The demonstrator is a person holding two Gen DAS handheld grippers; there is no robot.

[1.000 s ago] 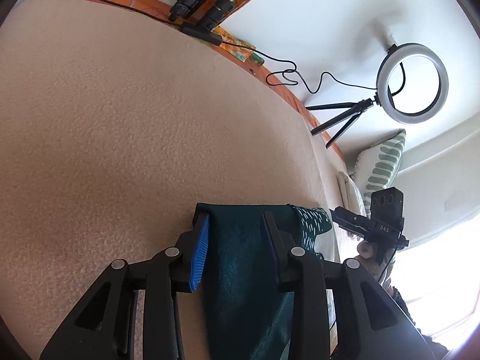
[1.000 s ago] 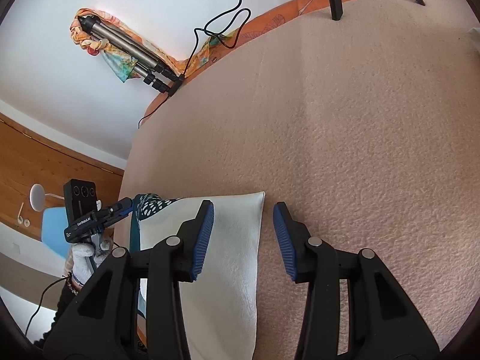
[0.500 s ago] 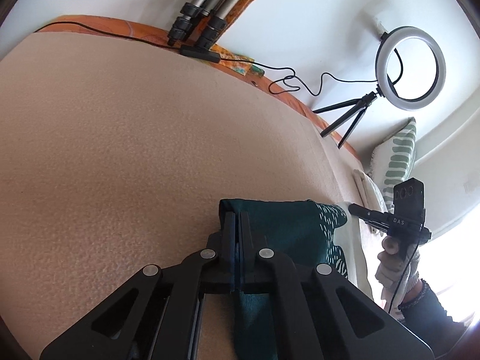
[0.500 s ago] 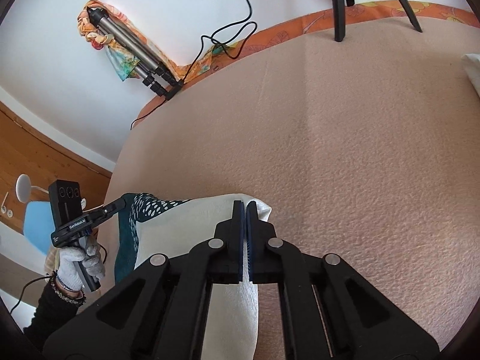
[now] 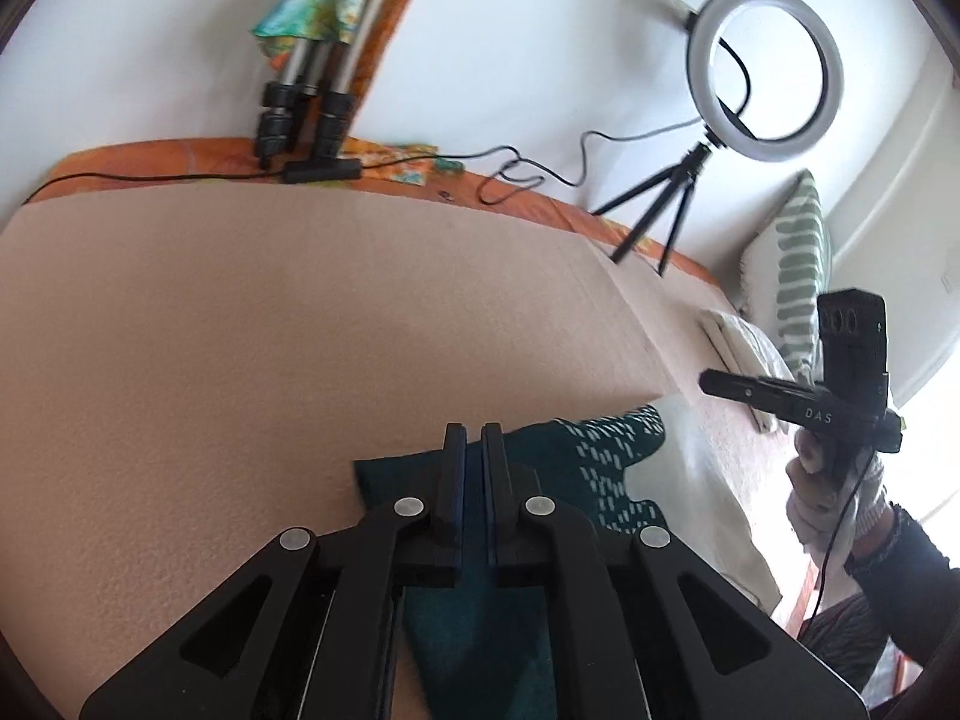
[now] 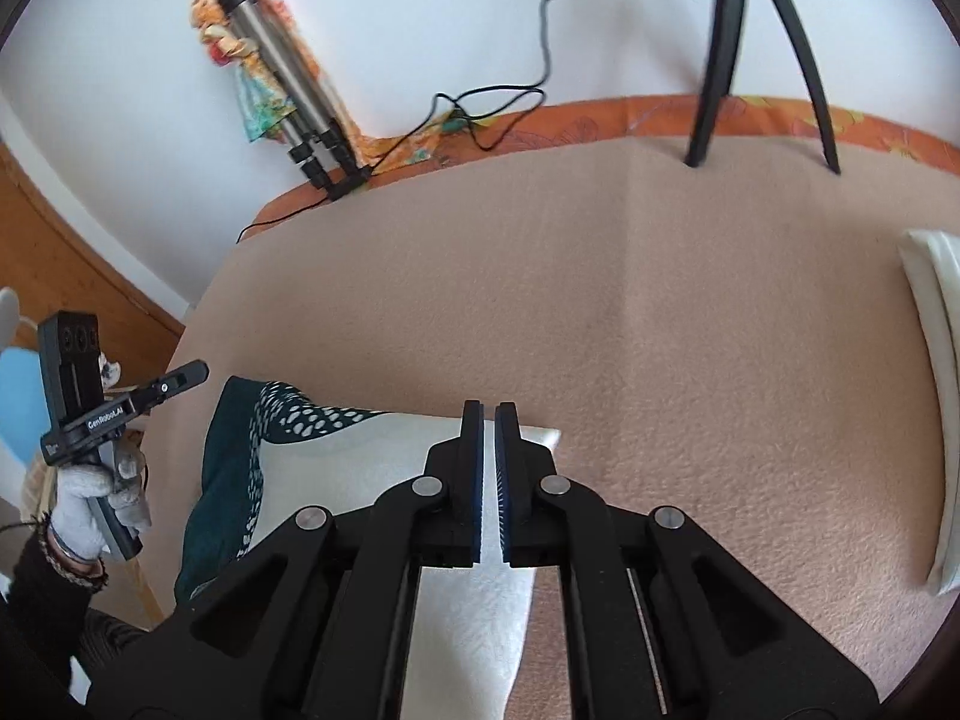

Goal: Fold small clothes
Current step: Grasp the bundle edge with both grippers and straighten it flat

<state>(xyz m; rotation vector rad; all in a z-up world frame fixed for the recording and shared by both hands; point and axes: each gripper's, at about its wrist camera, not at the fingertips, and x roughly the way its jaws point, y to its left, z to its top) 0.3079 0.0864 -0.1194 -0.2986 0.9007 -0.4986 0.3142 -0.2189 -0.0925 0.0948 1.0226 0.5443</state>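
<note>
Garment [image 5: 528, 546]: teal one side with a pale dash print, cream on the other [image 6: 372, 480]. Lies on the peach blanket [image 5: 300, 330] at its near edge, partly lifted off it.

Left tool [image 5: 472, 450]: fingers pressed nearly together, pinching the teal edge; cloth runs down between the fingers toward the camera. Printed teal section sits just right of the fingertips.

Right tool [image 6: 488, 426]: fingers pressed nearly together on the far edge of the cream side, close to its right corner. Thin slit between the pads; cloth appears pinched there. Teal printed strip sits to the left of this tool.

Each tool shows up in the other's view, held in a pale gloved hand [image 6: 90, 492], one at each end of the garment.

Further out: folded white cloth [image 6: 936, 420] on the blanket to the right, well apart from the garment. Ring light [image 5: 765, 69] on a small black tripod at the far blanket edge, striped cushion [image 5: 798, 276] beside it. Folded tripod legs [image 6: 288, 84] lean on the white wall, black cable [image 5: 528, 168] trailing along the orange sheet border.
</note>
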